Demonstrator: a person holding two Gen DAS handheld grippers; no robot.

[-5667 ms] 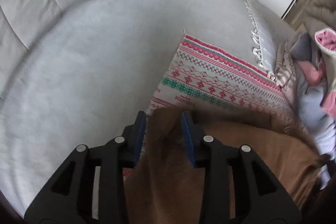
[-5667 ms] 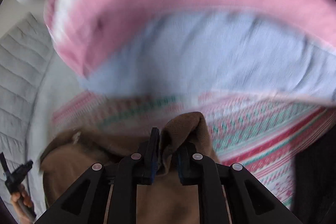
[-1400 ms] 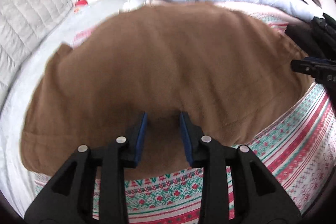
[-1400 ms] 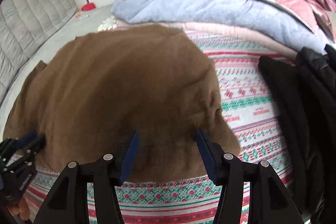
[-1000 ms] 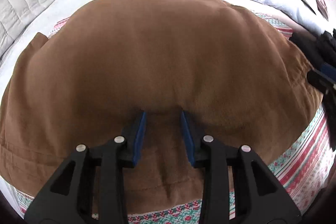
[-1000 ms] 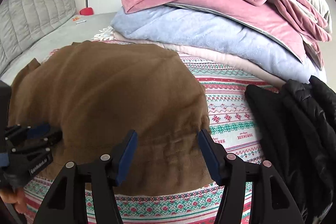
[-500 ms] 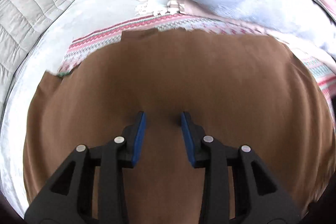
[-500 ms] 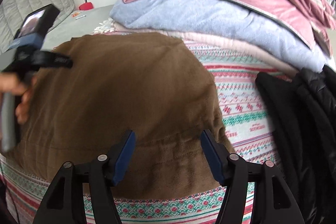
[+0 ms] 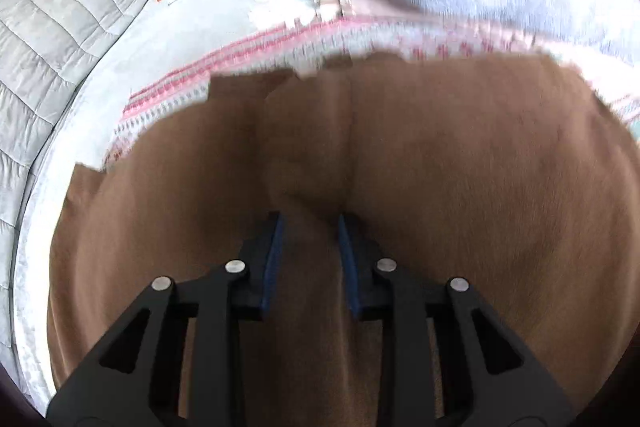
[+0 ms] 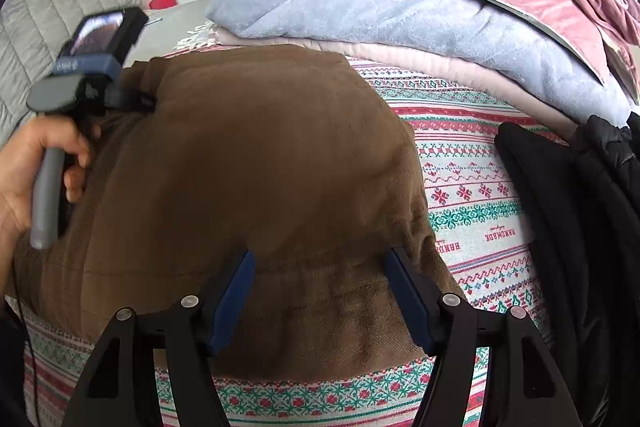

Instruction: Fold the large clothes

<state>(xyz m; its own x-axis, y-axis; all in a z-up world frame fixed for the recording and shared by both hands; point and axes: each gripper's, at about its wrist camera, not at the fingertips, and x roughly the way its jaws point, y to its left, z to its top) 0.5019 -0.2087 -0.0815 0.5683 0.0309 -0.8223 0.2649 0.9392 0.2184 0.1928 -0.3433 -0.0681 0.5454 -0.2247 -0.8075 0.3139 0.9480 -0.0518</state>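
Brown fleece garment (image 9: 440,167) bunches between my left gripper (image 9: 309,227) as its jaws just squeezed closer; right gripper (image 10: 318,259) hangs open above the hem

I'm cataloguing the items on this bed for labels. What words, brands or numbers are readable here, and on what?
"HANDMADE", upside down, woven twice into the patterned blanket; the script line beside it is too small to read.
White logo on the blue band of the left gripper: too blurred to read.
Nothing readable on the brown garment.

Soft even daylight; left view motion-blurred, right sharp; fisheye-bent, dark-vignetted edges.
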